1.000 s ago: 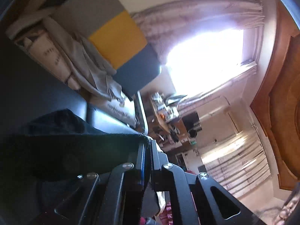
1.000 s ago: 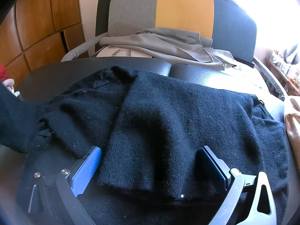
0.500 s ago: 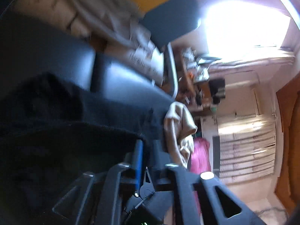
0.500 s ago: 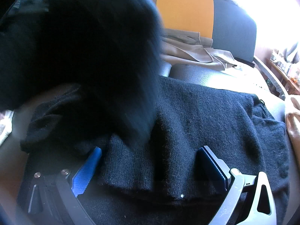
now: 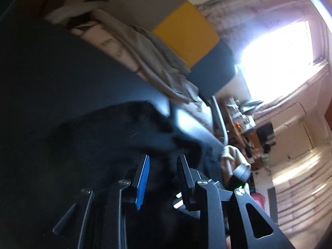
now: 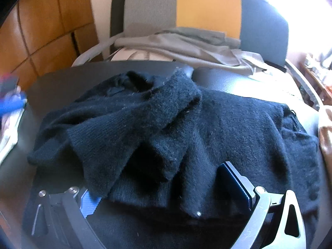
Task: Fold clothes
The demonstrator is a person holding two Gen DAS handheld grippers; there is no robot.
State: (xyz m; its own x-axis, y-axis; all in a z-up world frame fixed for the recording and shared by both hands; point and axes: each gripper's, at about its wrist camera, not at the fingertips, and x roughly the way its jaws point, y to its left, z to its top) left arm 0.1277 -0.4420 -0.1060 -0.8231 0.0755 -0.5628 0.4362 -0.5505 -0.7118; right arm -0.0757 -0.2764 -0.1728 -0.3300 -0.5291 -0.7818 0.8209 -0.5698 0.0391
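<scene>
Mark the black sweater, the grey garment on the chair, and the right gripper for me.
black sweater (image 6: 238, 128): right wrist view, on the flat knit body right of the folded-over sleeve.
grey garment (image 6: 186, 41): right wrist view, on its draped middle across the chair seat.
right gripper (image 6: 164, 188): right wrist view, midway between the two fingertips.

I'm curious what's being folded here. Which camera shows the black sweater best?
The right wrist view: the black sweater lies across the dark table, knit and folds clear. The left wrist view shows it only as a dark blur beyond the left gripper.
</scene>
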